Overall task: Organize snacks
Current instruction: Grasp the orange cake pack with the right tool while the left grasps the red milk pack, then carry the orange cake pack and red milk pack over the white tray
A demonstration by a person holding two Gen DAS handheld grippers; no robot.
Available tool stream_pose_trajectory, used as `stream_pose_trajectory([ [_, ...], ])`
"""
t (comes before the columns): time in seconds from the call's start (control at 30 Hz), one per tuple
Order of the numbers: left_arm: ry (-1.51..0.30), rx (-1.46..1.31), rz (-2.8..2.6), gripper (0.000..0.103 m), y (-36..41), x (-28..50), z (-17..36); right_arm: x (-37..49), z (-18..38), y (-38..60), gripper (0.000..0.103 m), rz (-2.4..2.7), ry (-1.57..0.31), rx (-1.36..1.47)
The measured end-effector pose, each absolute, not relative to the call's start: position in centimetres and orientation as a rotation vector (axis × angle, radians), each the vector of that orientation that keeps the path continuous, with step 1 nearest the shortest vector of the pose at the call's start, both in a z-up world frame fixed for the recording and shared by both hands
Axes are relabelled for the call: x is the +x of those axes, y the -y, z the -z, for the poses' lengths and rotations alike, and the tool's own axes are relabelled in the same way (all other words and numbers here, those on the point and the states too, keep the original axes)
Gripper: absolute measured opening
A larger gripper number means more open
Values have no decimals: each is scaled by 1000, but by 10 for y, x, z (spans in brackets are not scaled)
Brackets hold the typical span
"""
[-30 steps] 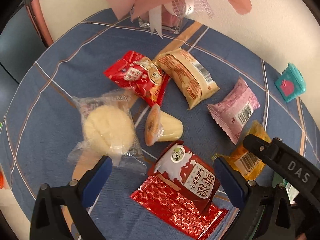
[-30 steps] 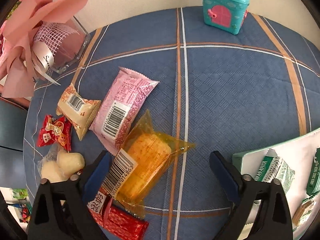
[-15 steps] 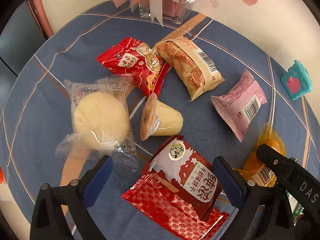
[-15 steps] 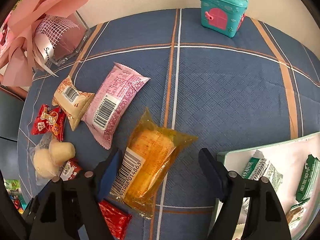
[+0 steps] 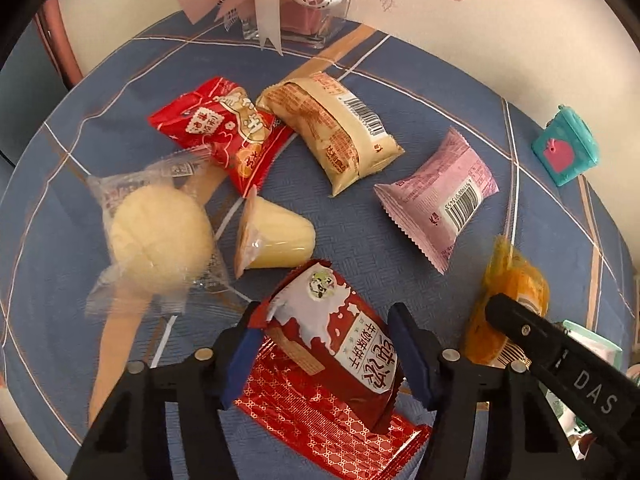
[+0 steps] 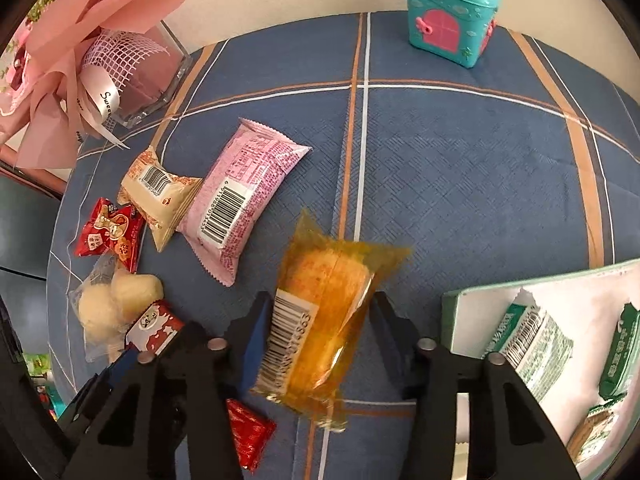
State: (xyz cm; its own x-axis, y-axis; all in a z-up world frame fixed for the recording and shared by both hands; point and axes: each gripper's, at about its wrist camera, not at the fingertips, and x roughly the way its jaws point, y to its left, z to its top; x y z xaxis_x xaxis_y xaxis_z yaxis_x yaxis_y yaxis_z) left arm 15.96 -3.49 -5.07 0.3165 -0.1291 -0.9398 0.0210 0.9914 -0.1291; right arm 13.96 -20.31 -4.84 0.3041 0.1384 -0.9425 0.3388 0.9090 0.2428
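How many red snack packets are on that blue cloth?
3: a bright red packet beside the beige packet; a dark red packet between the left jaws; a foil packet beneath it. None seems hidden.

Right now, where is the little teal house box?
The teal house box stands at the far edge of the blue tablecloth by the wall, top right in the right wrist view, apart from all the snacks.

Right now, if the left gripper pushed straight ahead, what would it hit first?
Beyond the red pack between the left gripper's fingers, probably the jelly cup, though depth is unclear.
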Motion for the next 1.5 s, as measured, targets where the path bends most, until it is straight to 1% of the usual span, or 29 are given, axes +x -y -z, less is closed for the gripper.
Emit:
stream_pose_trajectory([
  [0.07, -1233, -120, 104, 53, 32, 159, 46, 136, 48, 203, 44, 139, -1266, 440],
  [0.13, -1225, -131, 110, 50, 29, 158, 42, 132, 47, 204, 40, 139, -1259, 444],
  [0.47, -1185, -138, 152, 36, 24, 152, 25, 107, 36, 194, 38, 169, -1227, 361],
  [1.07, -1148, -105, 199, 26, 34, 135, 8, 71, -1, 173, 37, 209, -1130, 223],
  [1.5, -1089, -107, 254, 26, 41, 109, -18, 47, -29, 170, 37, 216, -1058, 207],
])
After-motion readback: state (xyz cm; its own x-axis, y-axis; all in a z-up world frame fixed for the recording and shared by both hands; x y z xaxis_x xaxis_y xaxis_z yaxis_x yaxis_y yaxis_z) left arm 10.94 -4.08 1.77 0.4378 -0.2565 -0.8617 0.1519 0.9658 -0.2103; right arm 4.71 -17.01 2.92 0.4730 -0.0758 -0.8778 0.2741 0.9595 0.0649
